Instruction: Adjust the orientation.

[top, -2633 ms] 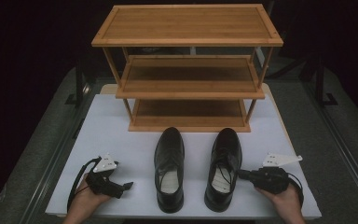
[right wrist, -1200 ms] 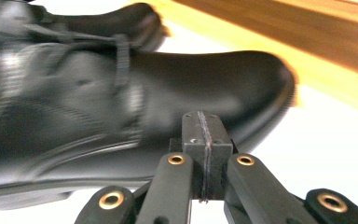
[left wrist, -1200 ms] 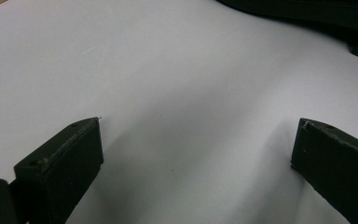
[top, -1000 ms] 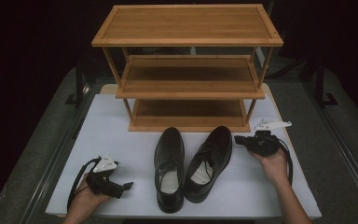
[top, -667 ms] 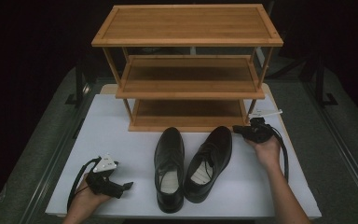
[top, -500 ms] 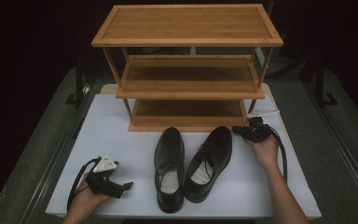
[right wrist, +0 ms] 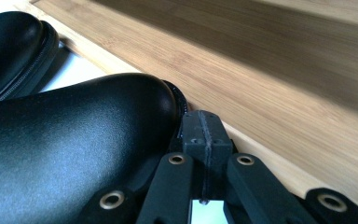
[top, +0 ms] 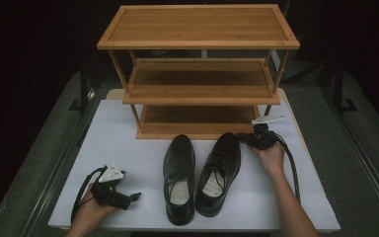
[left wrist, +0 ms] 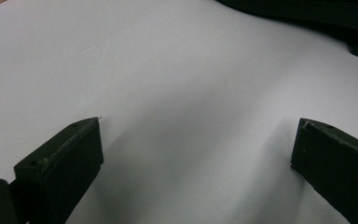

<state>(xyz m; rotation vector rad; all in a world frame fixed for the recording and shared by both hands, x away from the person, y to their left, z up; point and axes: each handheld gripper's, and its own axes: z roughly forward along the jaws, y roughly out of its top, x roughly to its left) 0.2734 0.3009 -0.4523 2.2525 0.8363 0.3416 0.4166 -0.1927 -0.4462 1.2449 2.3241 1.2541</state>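
Right gripper view: right claw [right wrist: 204, 140] closed, touching shoe toe [right wrist: 98, 121]; left claw [left wrist: 191, 158] open; no legible writing.

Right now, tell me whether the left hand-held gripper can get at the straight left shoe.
Probably yes. The left hand-held gripper rests open on the white table, and only bare tabletop lies between it and the left shoe; the tilted right shoe sits beyond.
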